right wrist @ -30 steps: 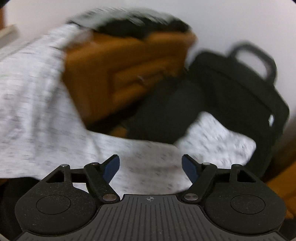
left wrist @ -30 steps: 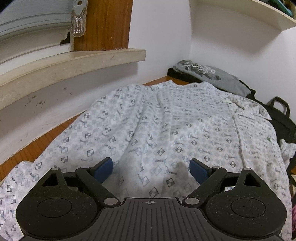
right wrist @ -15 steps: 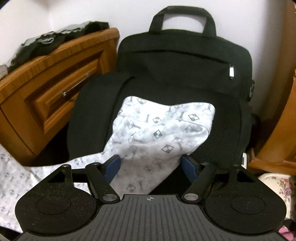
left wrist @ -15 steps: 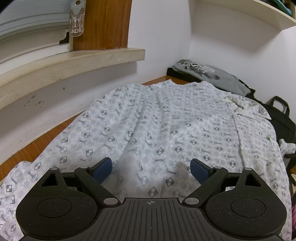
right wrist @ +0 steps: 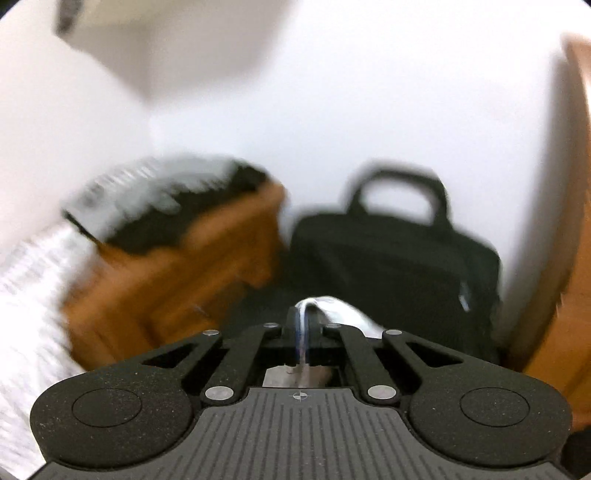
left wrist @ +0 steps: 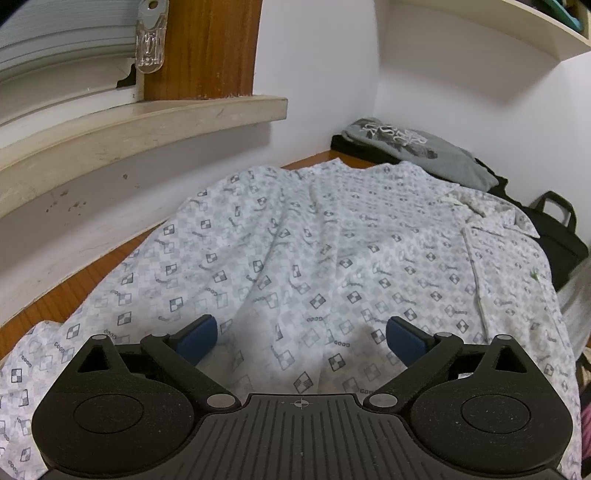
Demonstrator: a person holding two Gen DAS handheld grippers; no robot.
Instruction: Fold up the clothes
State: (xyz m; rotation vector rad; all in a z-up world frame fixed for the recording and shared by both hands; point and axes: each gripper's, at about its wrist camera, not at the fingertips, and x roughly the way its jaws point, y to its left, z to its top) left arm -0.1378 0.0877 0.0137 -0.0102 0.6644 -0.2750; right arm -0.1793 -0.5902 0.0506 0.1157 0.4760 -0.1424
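Observation:
A white shirt (left wrist: 332, 251) with a grey checked print lies spread flat on a wooden surface (left wrist: 55, 295), collar at the far right. My left gripper (left wrist: 301, 328) hovers low over its near part; the jaws are opening wide and nothing is pinched between the blue pads (left wrist: 195, 338). In the blurred right wrist view my right gripper (right wrist: 303, 317) is shut on a fold of the shirt's white sleeve (right wrist: 343, 314), held up in front of the black bag. The shirt's body (right wrist: 26, 295) shows at the left edge there.
A folded grey printed top (left wrist: 413, 147) sits on dark clothes in the far corner. A black bag (right wrist: 399, 266) with a handle stands beside the wooden cabinet (right wrist: 166, 280). A stone window sill (left wrist: 147, 118) runs along the left, and a shelf (left wrist: 498, 33) hangs above.
My right gripper has closed on the sleeve that lay on the black bag and has risen with it. The left gripper stays in place, its jaws slightly wider.

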